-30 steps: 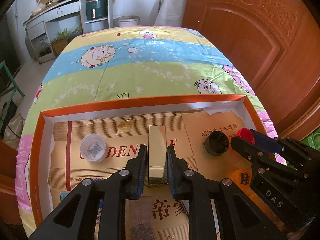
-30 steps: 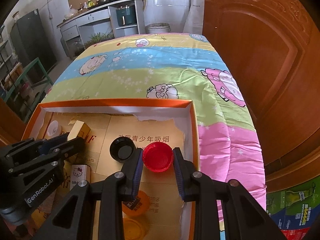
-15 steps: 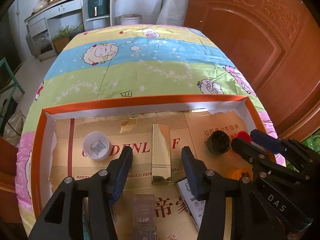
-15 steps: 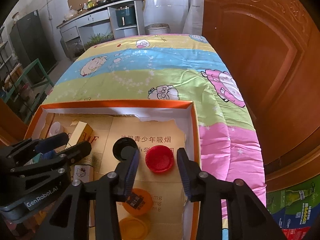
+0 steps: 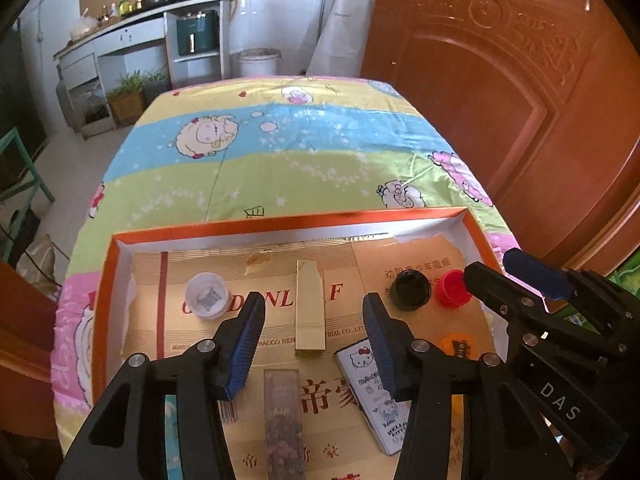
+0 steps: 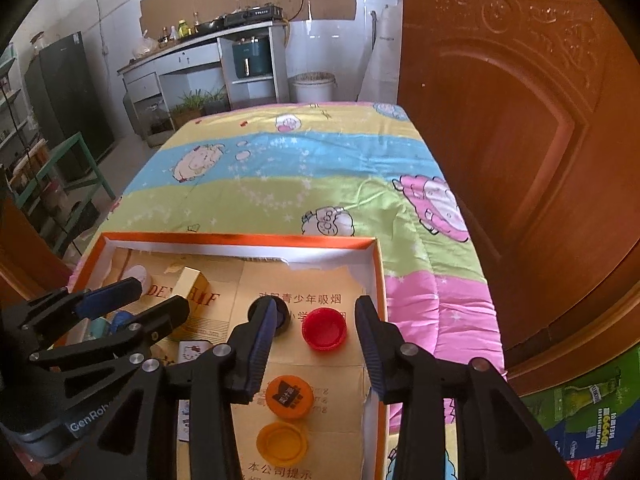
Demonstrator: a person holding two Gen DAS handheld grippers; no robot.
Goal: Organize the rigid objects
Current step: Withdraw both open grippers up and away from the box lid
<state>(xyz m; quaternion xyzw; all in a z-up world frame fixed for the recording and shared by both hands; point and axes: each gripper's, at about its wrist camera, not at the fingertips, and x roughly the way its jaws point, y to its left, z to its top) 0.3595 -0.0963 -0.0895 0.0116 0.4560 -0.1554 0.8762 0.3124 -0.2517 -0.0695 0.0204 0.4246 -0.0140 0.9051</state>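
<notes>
Both the left gripper (image 5: 312, 332) and right gripper (image 6: 316, 334) hang wide and empty over the orange tray (image 5: 280, 218), where the gold box (image 5: 309, 312), red cap (image 6: 324, 328) and other caps lie, seemingly mostly sorted

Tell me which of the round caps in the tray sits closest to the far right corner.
The red cap, lying just right of the black cap. The two orange caps lie nearer the camera, and the white cap is far to the left.
</notes>
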